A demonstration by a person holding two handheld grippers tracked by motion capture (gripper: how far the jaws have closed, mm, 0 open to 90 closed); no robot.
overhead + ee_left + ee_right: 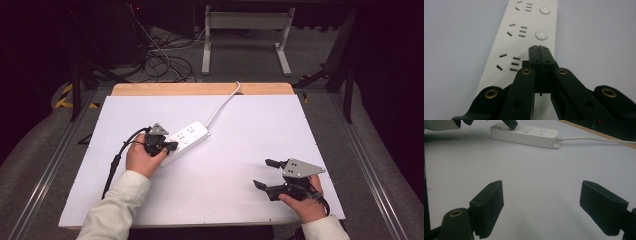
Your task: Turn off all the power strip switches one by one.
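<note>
A white power strip (186, 139) lies on the white table mat, its cord (223, 103) running to the far edge. It has three socket groups, each with a round switch button (541, 34). My left gripper (171, 146) is shut, with nothing between its jaws. Its tips (539, 48) rest on the near end of the power strip (524, 37), just short of the middle button. My right gripper (266, 173) stands open above the bare mat at the front right. From there the power strip (529, 135) lies far ahead, with the left gripper's tip (510, 123) on it.
The white mat (250, 145) covers a wooden table (200, 89). Beyond the far edge are tangled cables (160, 60) and a white desk frame (245, 30) on the floor. Metal rails (370, 165) run along both sides.
</note>
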